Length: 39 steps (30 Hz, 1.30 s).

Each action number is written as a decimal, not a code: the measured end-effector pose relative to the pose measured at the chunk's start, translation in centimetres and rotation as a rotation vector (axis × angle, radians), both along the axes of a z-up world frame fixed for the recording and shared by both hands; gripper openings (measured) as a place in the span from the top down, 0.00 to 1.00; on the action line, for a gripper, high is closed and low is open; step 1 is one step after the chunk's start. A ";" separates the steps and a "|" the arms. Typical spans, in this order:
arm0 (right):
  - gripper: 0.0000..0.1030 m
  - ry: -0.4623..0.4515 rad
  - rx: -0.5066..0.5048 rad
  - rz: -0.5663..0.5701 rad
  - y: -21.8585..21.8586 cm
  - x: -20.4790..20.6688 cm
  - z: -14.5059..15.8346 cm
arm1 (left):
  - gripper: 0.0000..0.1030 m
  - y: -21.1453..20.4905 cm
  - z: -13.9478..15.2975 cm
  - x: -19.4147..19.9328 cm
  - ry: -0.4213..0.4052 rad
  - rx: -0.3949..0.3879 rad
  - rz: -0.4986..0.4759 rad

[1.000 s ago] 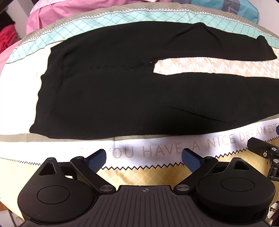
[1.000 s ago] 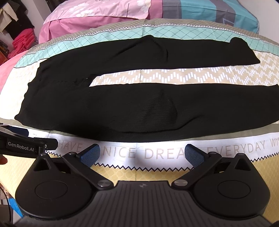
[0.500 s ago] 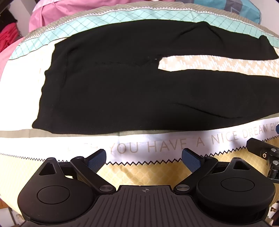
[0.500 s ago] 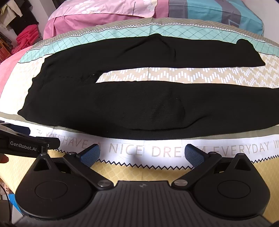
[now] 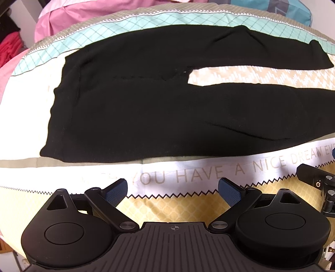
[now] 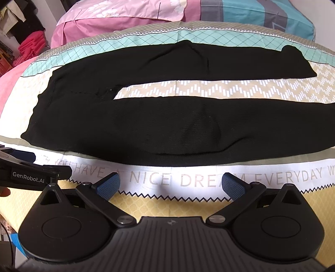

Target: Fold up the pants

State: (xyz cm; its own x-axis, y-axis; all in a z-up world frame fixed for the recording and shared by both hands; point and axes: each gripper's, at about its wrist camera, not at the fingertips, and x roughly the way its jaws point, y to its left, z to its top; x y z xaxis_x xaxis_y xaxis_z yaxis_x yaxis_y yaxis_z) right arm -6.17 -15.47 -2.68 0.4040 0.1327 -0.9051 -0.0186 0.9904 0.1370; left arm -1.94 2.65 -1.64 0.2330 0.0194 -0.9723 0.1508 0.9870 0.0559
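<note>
Black pants (image 5: 146,117) lie flat on the bed, waistband to the left, both legs running right with a strip of bedspread between them. In the right wrist view the same pants (image 6: 167,129) span almost the whole width. My left gripper (image 5: 172,191) is open, empty, hovering short of the pants' near edge by the waist. My right gripper (image 6: 170,186) is open and empty too, short of the near leg's edge. The left gripper's body (image 6: 31,175) shows at the left of the right wrist view.
A patterned bedspread (image 5: 188,173) with printed lettering covers the bed. Pink pillows (image 6: 117,23) and a blue-grey pillow (image 6: 261,14) lie at the back. Red clothes (image 6: 31,46) are piled at the far left. The right gripper's edge (image 5: 316,180) shows at right.
Both grippers have pulled back and up a little, so the pants sit slightly farther and higher in both views. The pants have not moved. Both grippers stay open.
</note>
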 end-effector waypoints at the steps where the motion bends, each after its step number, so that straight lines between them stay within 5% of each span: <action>1: 0.00 -0.001 0.001 -0.001 -0.1 0.0 0.0 | 0.00 -0.1 0.0 0.0 -0.004 0.004 -0.003; 20: 0.00 -0.103 0.099 -0.228 -7.5 -1.3 -0.6 | 0.00 -0.5 -2.3 4.0 -0.081 0.015 0.011; 34: 0.06 -0.287 0.116 -0.813 -25.7 -5.5 -3.9 | 0.00 0.7 -7.2 5.9 -0.044 -0.001 0.094; 39: 0.13 -0.298 0.140 -0.897 -29.1 -4.1 -6.2 | 0.00 0.8 -7.3 6.1 -0.027 0.004 0.114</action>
